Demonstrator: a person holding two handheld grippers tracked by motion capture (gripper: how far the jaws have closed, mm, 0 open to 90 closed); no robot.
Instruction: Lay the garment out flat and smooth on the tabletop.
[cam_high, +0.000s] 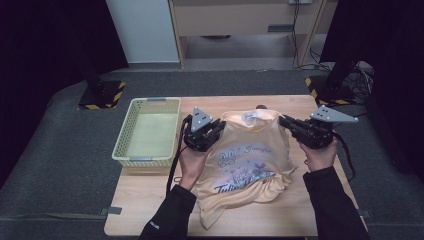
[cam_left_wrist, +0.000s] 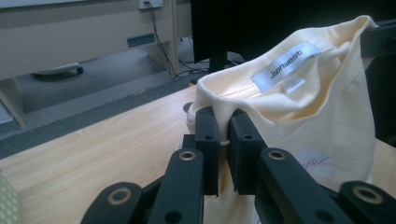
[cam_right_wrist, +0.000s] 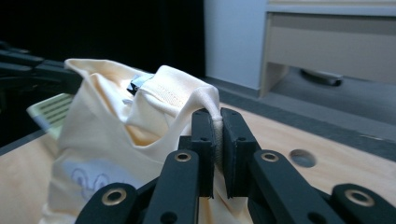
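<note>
A pale yellow T-shirt (cam_high: 250, 160) with a printed front hangs between my two grippers above the wooden table (cam_high: 150, 200); its lower part still rests bunched on the wood. My left gripper (cam_high: 216, 131) is shut on the shirt's left shoulder beside the collar. In the left gripper view the fabric (cam_left_wrist: 299, 93) is pinched between the jaws of the left gripper (cam_left_wrist: 224, 133), and the neck label (cam_left_wrist: 286, 66) faces the camera. My right gripper (cam_high: 289, 125) is shut on the other shoulder. In the right gripper view the right gripper (cam_right_wrist: 217, 123) clamps a folded seam of the shirt (cam_right_wrist: 140, 121).
A pale green plastic basket (cam_high: 147, 131) sits empty on the table's left part, close to my left gripper. Dark stands with hazard-striped bases (cam_high: 102, 95) flank the table's far corners. Grey floor and a light cabinet (cam_high: 240, 20) lie beyond.
</note>
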